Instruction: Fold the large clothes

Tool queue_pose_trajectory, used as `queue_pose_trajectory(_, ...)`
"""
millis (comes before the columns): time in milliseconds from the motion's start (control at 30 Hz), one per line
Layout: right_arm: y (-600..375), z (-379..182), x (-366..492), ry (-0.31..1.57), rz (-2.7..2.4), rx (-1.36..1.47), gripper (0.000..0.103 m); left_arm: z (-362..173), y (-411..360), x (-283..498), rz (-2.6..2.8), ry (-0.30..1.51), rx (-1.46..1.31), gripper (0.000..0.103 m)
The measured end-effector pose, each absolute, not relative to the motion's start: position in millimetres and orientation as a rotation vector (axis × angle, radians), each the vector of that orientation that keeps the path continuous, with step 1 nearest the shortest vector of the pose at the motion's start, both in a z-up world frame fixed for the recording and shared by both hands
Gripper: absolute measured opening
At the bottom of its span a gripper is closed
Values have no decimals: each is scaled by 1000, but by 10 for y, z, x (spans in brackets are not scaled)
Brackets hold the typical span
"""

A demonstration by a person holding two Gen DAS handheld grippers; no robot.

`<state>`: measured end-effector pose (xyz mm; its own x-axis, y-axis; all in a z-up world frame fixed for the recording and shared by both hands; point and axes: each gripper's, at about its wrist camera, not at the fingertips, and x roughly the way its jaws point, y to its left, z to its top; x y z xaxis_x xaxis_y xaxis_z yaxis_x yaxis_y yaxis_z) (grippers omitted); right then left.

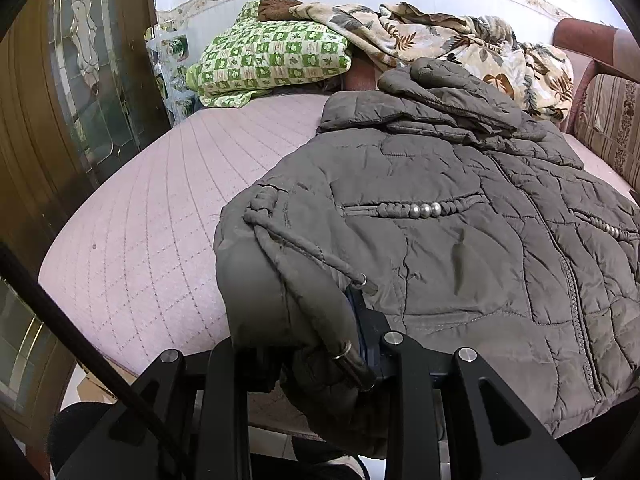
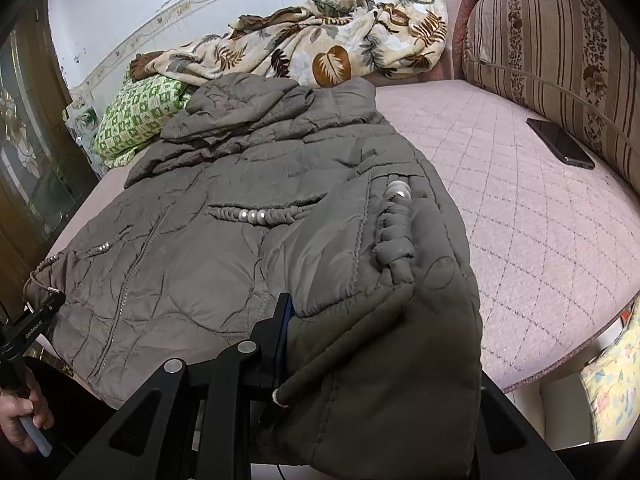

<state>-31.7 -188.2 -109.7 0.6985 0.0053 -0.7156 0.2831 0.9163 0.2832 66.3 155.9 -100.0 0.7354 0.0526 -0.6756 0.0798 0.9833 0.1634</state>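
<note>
A grey-brown quilted jacket [image 1: 460, 208] lies front up on a pink quilted bed [image 1: 160, 208], hood toward the far wall. My left gripper [image 1: 320, 344] is shut on the jacket's near left hem corner, which drapes over its fingers with a drawstring end. In the right wrist view the jacket [image 2: 224, 248] fills the middle. My right gripper [image 2: 320, 344] is shut on the near right hem corner, which hangs over and hides one finger. The left gripper [image 2: 40, 312] shows at the left edge of the right wrist view, held by a hand.
A green checked pillow [image 1: 272, 60] and a leaf-print blanket [image 1: 440, 36] lie at the bed's far side. A striped cushion [image 2: 560, 60] stands at the right, with a black phone [image 2: 560, 142] beside it. A wooden glass door [image 1: 80, 80] stands at the left.
</note>
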Motion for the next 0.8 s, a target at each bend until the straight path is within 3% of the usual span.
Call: queue_pose_trajectory(800,-1917,-760,-337,697,-120,354,24,-668,1557,635,-36,670,190,27)
